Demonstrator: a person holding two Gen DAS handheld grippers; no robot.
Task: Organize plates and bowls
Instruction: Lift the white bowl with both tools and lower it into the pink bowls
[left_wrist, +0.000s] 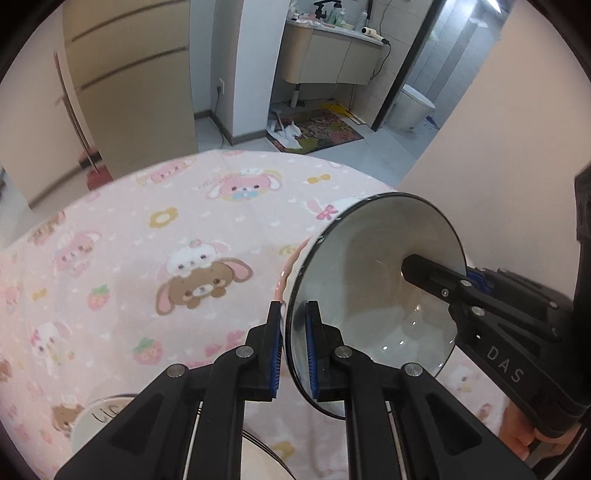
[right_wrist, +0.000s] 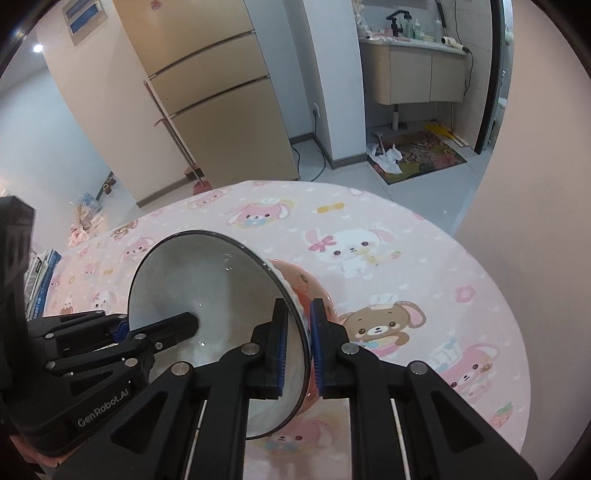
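Two tongs, left (left_wrist: 294, 347) and right (right_wrist: 297, 347), both clamped on one tilted bowl (left_wrist: 369, 295) above the desk (left_wrist: 147, 229); mid-carry, next likely nesting onto another bowl.

R tongs (left_wrist: 436, 275): "DAS"; L tongs (right_wrist: 192, 323): "GenRobot.AI".

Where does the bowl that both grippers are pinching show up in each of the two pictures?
Left wrist view: the bowl sits right of centre, tipped on its side, its rim pinched by the left hand-held gripper from below.
Right wrist view: the bowl sits left of centre, its pink outside facing right, its rim pinched by the right hand-held gripper.
Shared landmark: the brown bunny printed on the tablecloth beside the bowl.
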